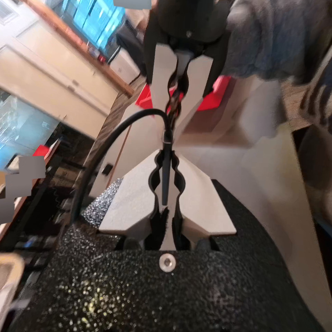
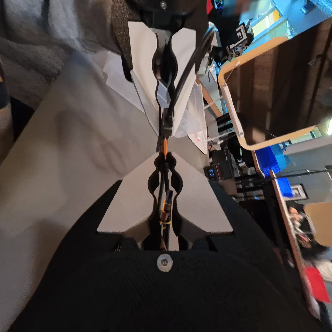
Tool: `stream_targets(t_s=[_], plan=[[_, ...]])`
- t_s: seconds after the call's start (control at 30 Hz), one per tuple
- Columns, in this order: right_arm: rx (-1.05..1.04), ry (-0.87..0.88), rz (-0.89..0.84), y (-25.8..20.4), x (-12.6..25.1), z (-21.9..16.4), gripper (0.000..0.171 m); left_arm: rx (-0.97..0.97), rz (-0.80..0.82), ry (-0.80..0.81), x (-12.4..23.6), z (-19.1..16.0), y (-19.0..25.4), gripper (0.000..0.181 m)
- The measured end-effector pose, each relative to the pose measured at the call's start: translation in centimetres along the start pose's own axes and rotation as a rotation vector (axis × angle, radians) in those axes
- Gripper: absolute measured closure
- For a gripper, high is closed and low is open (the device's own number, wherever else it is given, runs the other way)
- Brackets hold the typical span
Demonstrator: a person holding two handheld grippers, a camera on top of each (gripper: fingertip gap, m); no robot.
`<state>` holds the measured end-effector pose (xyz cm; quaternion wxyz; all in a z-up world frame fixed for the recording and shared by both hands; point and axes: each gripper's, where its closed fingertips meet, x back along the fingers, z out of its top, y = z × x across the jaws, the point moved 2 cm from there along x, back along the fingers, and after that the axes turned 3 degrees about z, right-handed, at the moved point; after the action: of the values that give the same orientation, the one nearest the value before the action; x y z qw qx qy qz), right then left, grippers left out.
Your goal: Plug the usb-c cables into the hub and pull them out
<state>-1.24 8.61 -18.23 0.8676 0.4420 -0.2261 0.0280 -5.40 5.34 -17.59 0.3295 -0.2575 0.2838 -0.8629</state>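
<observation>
The two grippers face each other tip to tip above a white table (image 1: 224,161). My left gripper (image 1: 166,152) is shut on the hub (image 1: 165,179), a thin dark slab seen edge-on. The hub's black cable (image 1: 107,138) arcs away to the left. My right gripper (image 2: 164,155) is shut on a usb-c cable with an orange plug (image 2: 164,146). The plug meets the end of the hub (image 2: 167,122), which the left gripper (image 2: 164,132) holds at the top of the right wrist view. How deep the plug sits is hidden. A spare USB plug (image 2: 168,201) of the tied cable bundle lies between the right gripper's fingers. The right gripper (image 1: 171,124) shows at the top of the left wrist view.
Red bins (image 1: 212,102) sit on the table behind the right gripper. A clear plastic tray (image 2: 190,115) lies behind the left gripper. A person's grey sleeve (image 1: 269,45) is at the upper right. Blue bins (image 2: 269,159) and a wood-edged board (image 2: 231,111) stand beyond the table edge. Less than 4 cm separates the two grippers' tips.
</observation>
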Motion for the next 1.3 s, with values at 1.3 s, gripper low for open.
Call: stream_targets(t_s=[1.3], plan=[[-0.163,-0.109,0.204,-2.3,0.3,0.2,0.157,0.165,-0.004,0.193,-0.6,2.2,1.6,0.174]])
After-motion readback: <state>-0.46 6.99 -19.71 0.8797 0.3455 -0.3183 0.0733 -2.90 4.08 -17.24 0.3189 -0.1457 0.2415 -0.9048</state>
